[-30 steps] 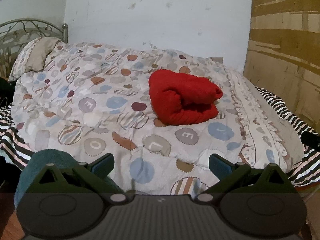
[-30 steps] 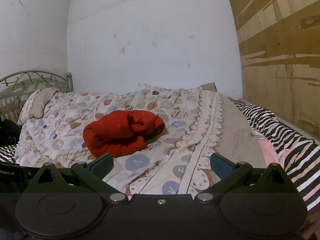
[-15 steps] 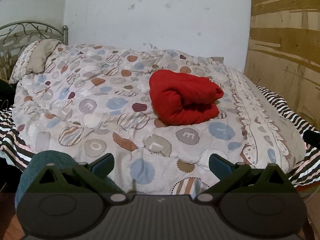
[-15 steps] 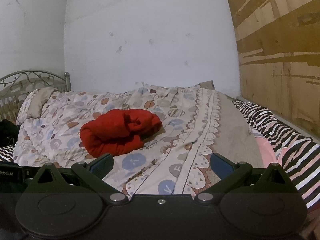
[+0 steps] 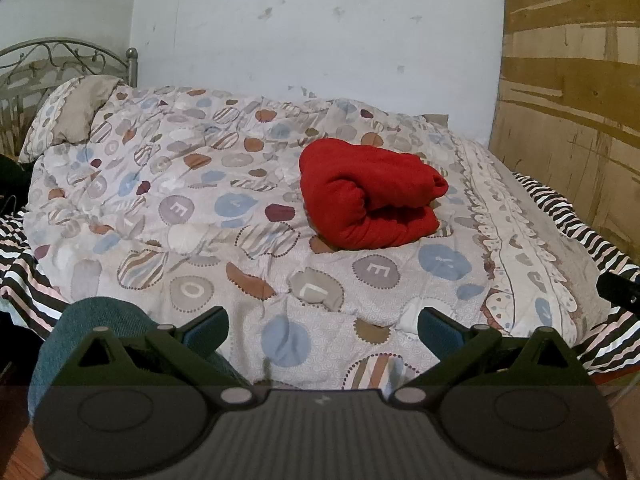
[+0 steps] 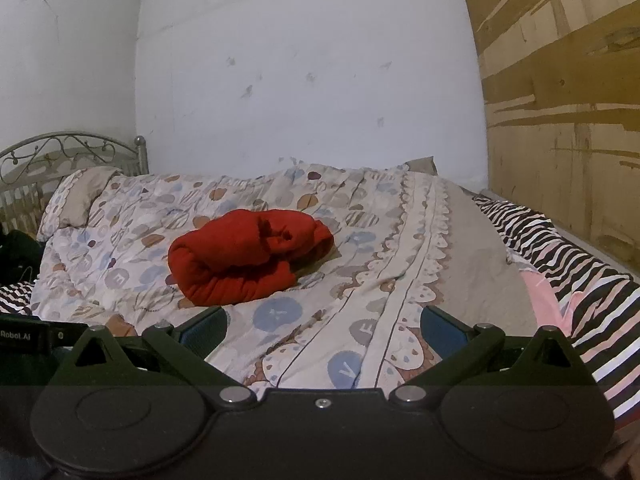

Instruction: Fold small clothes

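One red garment [image 5: 370,194], rolled/folded, lies mid-bed on a patterned quilt [image 5: 192,216], w/ bare quilt all round it. One pillow [image 5: 76,114] far left. Left gripper [image 5: 322,326] and right gripper [image 6: 323,325]: both level at the near bed edge, jaws wide apart, holding nothing, well short of garment.

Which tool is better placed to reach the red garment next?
Marginally the left tool: the red garment lies almost straight ahead of its open jaws. From the right tool, also open, it sits off to the left.
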### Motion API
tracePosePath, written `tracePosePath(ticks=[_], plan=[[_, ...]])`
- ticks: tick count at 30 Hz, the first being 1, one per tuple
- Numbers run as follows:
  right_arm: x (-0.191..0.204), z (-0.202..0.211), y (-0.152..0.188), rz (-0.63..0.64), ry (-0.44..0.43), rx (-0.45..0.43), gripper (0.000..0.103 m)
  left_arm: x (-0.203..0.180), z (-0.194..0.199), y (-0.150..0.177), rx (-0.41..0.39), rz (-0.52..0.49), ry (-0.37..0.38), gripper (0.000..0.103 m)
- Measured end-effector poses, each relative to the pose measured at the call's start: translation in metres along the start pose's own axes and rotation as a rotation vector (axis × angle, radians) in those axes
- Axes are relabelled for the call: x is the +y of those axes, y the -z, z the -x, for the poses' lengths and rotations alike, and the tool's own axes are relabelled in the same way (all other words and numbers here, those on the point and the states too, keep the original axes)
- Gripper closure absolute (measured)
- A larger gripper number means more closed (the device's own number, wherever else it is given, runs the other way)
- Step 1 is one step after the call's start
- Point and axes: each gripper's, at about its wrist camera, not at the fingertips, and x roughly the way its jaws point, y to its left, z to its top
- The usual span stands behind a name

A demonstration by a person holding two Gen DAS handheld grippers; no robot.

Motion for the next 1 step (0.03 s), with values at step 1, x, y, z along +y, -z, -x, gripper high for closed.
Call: tracePosePath(ticks=[1], plan=[[0.0003,-0.0002,0.0004,0.001,0.000,0.001,0.000,-0.0009,0.0000,0.0001,0.000,0.001,0.000,0.001]])
